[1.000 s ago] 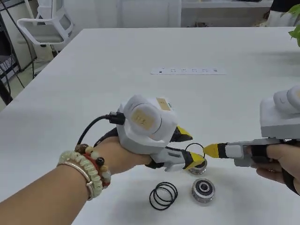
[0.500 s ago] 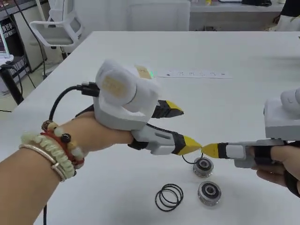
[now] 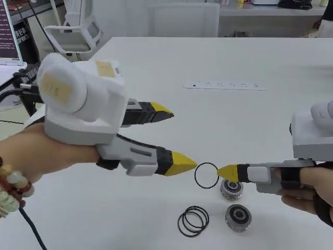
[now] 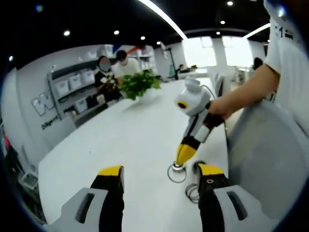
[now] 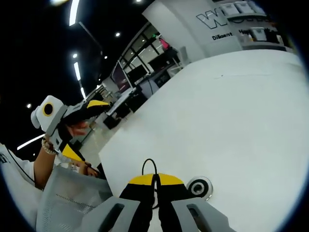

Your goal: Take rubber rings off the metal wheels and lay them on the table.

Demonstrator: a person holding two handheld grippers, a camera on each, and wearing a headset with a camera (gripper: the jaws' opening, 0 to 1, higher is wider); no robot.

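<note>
My right gripper (image 3: 225,173) is shut on a thin black rubber ring (image 3: 195,176) and holds it just above the table. In the right gripper view the ring (image 5: 145,164) loops up from the closed jaws (image 5: 155,181). One bare metal wheel (image 3: 231,189) lies right under that gripper and a second wheel (image 3: 239,216) lies nearer to me. A small pile of loose rings (image 3: 193,220) rests left of the second wheel. My left gripper (image 3: 173,138) hovers open and empty, up and left of the ring. In the left gripper view its jaws (image 4: 160,173) stand wide apart and face the right gripper (image 4: 185,152).
A white power strip (image 3: 225,85) lies farther back on the white table (image 3: 156,62). An office chair (image 3: 73,31) stands beyond the table's far left corner. A potted plant (image 4: 137,84) stands at the table's other end, with people behind it.
The left gripper has lifted up and to the left, away from the wheel. The ring now hangs free of the wheel in the right gripper. The head camera has shifted as well.
</note>
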